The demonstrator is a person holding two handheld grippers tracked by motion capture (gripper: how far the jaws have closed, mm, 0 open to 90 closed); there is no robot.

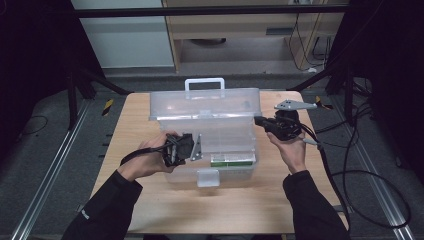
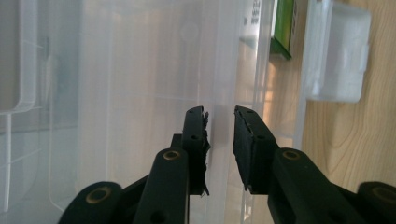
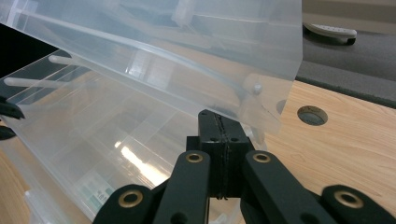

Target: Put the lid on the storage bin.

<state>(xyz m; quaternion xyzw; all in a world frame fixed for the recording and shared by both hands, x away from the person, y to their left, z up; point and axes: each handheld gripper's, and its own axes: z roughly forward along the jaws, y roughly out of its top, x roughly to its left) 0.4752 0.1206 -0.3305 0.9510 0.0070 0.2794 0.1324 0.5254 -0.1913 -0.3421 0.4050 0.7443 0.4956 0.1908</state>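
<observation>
The person's left tongs (image 1: pixel 192 148), jaws slightly parted astride the clear box's (image 1: pixel 227 145) nine-o'clock wall at mid-surface, should steady it while the closed right tongs (image 1: pixel 261 120) nudge the lid (image 1: pixel 205 104) from three o'clock.

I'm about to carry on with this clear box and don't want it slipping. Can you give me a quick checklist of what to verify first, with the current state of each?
1. Lid raised: ok, propped open, handle up.
2. Right gripper closed: ok, jaws shut at the lid's edge; whether they pinch it, cannot tell.
3. Left gripper gripping the box wall: not ok, jaws open either side of it.
4. Green packet inside the box: ok.
5. Front latch free: ok, hanging unclipped.
</observation>
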